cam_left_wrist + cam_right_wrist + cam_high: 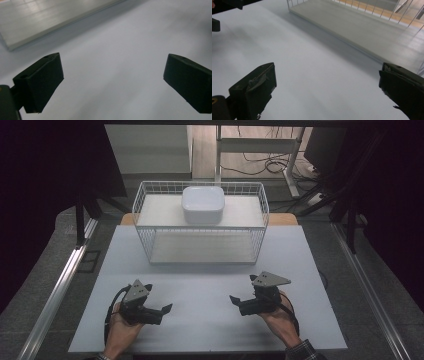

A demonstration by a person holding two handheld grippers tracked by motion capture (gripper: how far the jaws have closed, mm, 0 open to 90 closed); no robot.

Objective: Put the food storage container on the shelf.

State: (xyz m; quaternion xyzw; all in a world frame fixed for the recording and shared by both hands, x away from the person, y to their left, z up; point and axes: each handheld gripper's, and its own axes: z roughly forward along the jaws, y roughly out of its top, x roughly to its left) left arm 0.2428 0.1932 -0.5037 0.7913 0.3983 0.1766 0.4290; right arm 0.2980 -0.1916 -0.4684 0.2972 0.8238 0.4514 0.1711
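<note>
Both sets of tongs rest low at the near edge of the counter (210, 320), left tongs (167, 308) and right tongs (234, 300) tipped toward each other, each gaping wide and holding nothing. The white bowl (203, 204) sits upside down on the top shelf of the wire rack (150, 227), straight ahead at the far side, slightly left of center, roughly equally far from both hands, so either could go.

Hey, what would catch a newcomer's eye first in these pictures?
A white wire rack stands at the far middle of the white table, with a white square bowl on its top shelf. Nearer the person, the left tool and right tool rest open, pointing toward each other.
</note>
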